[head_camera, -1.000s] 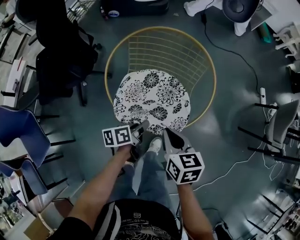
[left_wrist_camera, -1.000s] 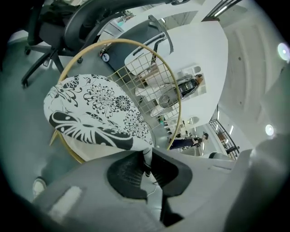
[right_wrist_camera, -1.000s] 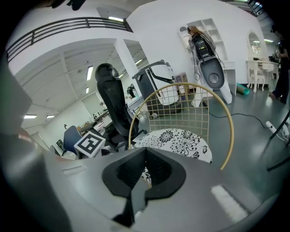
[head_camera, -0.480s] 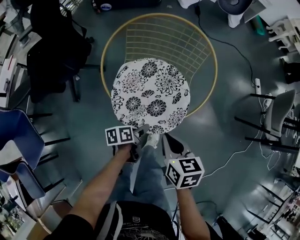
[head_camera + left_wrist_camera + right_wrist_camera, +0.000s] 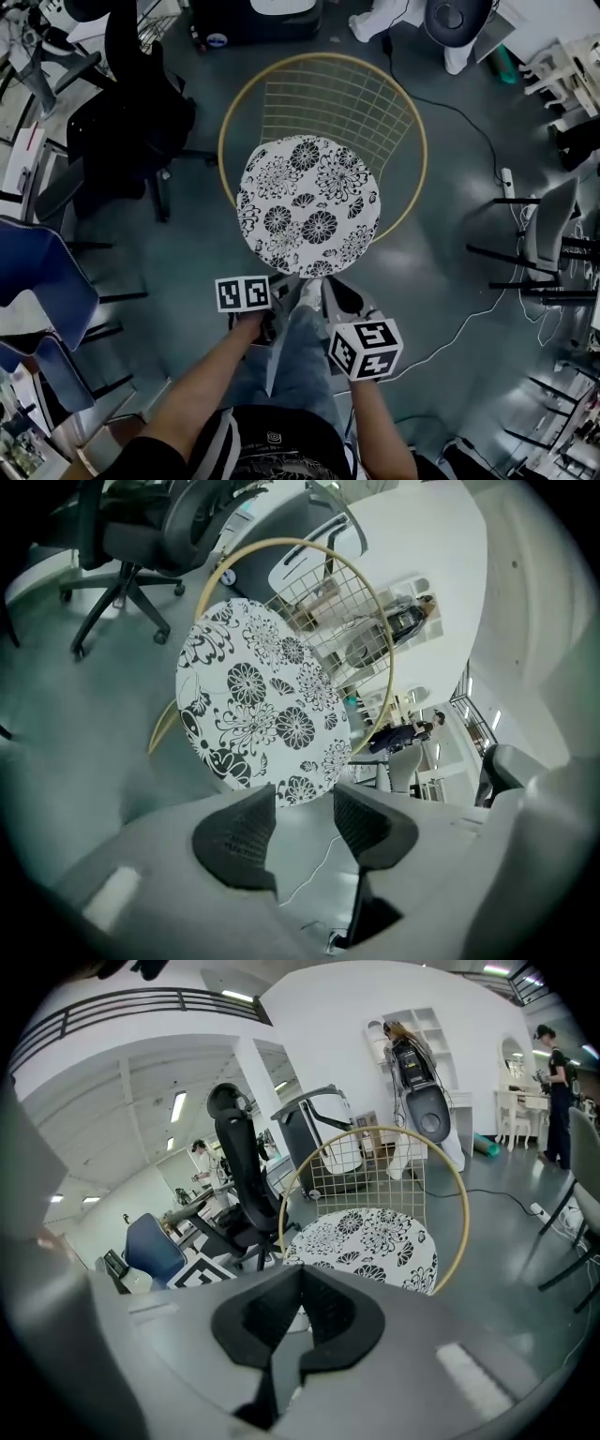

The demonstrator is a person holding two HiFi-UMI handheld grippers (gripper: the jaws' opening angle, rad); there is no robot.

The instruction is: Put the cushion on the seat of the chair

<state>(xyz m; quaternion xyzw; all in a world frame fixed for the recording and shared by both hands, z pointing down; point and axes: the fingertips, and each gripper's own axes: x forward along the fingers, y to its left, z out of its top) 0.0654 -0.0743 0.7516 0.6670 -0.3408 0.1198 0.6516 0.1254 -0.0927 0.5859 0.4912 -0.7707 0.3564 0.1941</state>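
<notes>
Left gripper (image 5: 305, 803) at lower centre, jaws just opened wide with nothing between them, right gripper (image 5: 302, 1283) beside it, closed and empty, floral cushion (image 5: 309, 206) mid-frame, flat on the seat of the gold wire chair (image 5: 328, 103)

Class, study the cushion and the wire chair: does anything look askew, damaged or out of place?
Nothing stands out: the floral cushion lies flat on the seat of the gold wire chair, with no tear or crease showing.
</notes>
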